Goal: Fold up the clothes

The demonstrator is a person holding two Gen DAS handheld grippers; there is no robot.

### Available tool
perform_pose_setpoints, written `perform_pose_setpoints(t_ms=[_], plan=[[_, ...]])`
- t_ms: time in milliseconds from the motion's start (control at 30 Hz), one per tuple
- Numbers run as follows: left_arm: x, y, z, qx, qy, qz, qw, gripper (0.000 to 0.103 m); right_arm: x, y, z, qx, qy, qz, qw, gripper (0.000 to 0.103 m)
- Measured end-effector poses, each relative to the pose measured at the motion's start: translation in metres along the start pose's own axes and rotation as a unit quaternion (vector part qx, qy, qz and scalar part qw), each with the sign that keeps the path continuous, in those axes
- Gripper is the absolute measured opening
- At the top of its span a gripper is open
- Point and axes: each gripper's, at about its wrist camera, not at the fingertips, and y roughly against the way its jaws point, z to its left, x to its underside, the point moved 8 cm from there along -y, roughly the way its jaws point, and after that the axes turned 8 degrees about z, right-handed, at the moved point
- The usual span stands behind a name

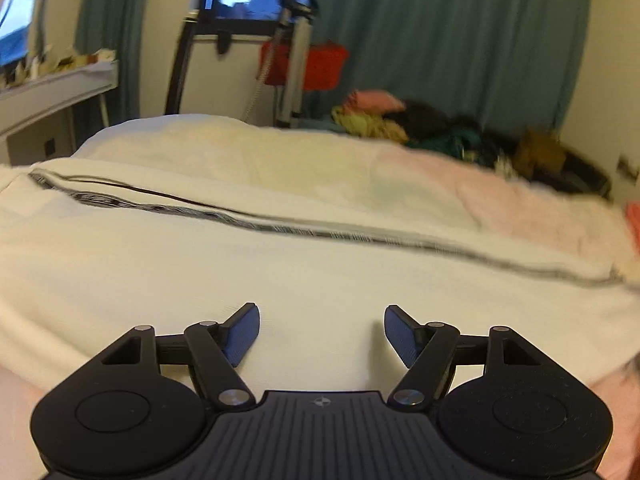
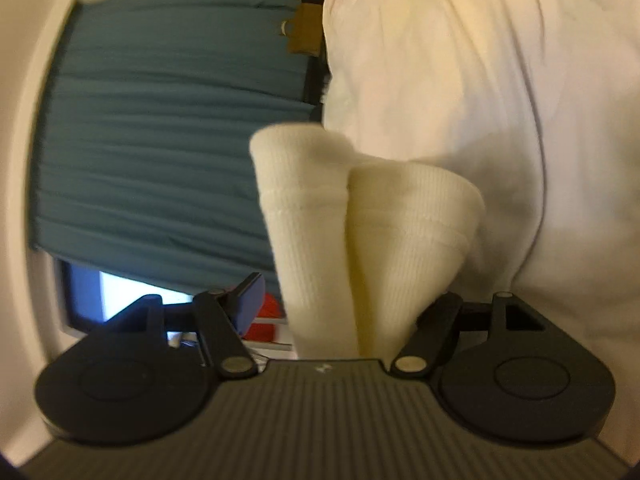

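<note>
Hovering over a cream ribbed-knit garment (image 1: pixel 280 280) on the bed (image 1: pixel 500 200), left tongs (image 1: pixel 322 334) gape empty; right tongs (image 2: pixel 344 300) straddle its bunched folds (image 2: pixel 360 220), grip uncertain.

The left gripper (image 1: pixel 322 334) is matt black plastic with dull metal pivot pins, and its fingers (image 1: pixel 244 334) carry blue ribbed pads. Beneath it lies a cream garment (image 1: pixel 280 280), a soft, finely ribbed knit with a dark woven trim. The bedcover (image 1: pixel 248 148) beyond looks like smooth pale cloth. Teal curtains (image 1: pixel 440 40) on the far wall hang as matt pleated fabric. In the right gripper (image 2: pixel 344 304), also matt black plastic, a cream ribbed knit fold (image 2: pixel 360 220) looks thick and soft.
</note>
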Motion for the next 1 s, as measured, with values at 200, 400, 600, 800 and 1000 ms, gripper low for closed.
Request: perform_pose_setpoints(t_ms=[200,400,600,800,1000], plan=[[0.018,-0.024,-0.021,-0.042,-0.069,0.031,0.9963,0.074,-0.001,-0.022,-0.023,0.074,0.001,0.012,0.997,0.063],[0.024,-0.026,-0.023,-0.047,-0.074,0.033,0.9956,0.075,-0.005,-0.032,-0.013,0.173,0.067,-0.008,0.983,0.017],[0.016,-0.019,-0.014,-0.044,-0.068,0.038,0.996,0.076,0.012,-0.035,0.064,0.217,0.247,-0.058,0.943,0.015],[0.01,-0.011,-0.013,-0.034,-0.051,0.033,0.9976,0.08,0.093,-0.024,0.171,0.208,0.52,-0.11,0.821,0.015],[-0.015,0.024,0.007,-0.034,0.005,-0.032,0.9989,0.081,0.244,-0.058,0.213,0.183,0.7,-0.076,0.686,0.015]])
